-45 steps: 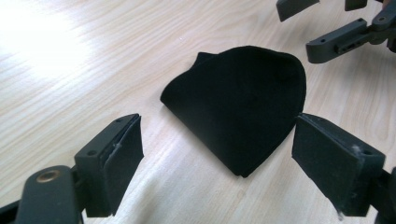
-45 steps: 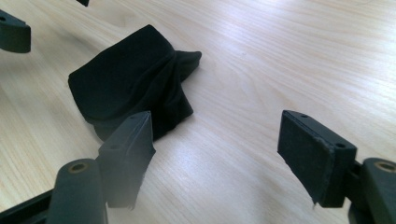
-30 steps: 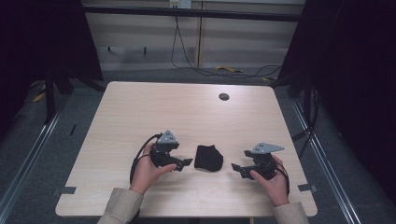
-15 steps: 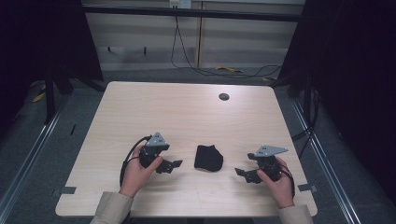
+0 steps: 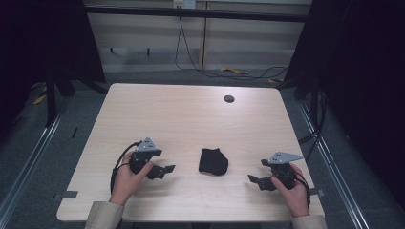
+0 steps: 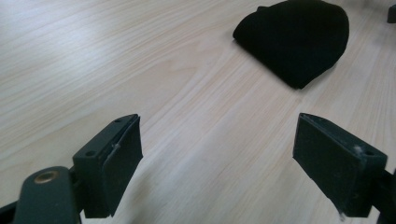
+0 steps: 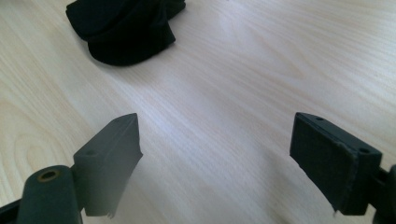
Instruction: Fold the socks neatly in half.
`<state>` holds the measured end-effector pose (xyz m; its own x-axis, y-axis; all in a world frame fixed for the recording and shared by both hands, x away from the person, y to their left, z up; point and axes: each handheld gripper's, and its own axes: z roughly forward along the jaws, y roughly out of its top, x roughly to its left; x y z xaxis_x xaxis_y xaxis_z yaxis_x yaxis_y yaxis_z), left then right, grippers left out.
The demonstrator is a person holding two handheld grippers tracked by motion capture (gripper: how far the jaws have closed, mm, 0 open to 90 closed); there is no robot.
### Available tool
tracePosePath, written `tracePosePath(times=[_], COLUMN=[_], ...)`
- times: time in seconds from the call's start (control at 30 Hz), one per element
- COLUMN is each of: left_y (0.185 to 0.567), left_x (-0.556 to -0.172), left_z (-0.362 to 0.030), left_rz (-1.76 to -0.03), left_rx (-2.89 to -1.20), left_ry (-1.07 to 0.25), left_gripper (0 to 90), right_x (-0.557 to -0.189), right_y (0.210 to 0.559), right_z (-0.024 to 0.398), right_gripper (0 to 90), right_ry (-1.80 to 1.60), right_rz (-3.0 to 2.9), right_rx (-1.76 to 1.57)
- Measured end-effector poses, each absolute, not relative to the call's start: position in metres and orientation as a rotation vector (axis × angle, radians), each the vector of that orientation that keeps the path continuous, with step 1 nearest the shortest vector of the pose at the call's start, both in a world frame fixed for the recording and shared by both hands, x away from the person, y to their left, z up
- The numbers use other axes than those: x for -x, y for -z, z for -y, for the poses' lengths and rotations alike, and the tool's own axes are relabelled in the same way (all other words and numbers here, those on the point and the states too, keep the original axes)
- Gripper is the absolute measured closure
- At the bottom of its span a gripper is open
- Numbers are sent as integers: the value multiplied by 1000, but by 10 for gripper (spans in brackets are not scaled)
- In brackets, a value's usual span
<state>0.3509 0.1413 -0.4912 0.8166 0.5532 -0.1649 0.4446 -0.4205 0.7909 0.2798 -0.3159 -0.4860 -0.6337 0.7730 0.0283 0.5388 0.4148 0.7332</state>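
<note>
The black cloth [image 7: 123, 28] is cut off by the top edge in the right gripper view. The small dark disc [image 5: 229, 98] on the table [image 5: 191, 119] is too small to identify in the high view.

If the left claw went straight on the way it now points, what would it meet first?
Probably the black cloth: it lies ahead of the open left claw and a little to one side, with bare table between. A near miss is possible.

I'm working in what looks like a lab recording bay: my bare wooden table [image 5: 191, 124] stands on grey carpet between metal floor rails [image 5: 28, 162], hemmed by black curtains [image 5: 363, 71], with cables [image 5: 210, 71] trailing along the back wall.
</note>
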Motion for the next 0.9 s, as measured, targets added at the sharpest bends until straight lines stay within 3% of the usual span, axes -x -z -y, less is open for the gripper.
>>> tracePosePath(times=[0.9], left_y=[506], left_x=[-340], left_z=[-222], left_rz=[-777], left_rx=[-2096], left_ry=[-204], left_gripper=[156], right_x=[-270], right_y=[491], right_z=[334], right_gripper=[159], right_ry=[-949], right_rz=[-2357], right_rx=[-1150])
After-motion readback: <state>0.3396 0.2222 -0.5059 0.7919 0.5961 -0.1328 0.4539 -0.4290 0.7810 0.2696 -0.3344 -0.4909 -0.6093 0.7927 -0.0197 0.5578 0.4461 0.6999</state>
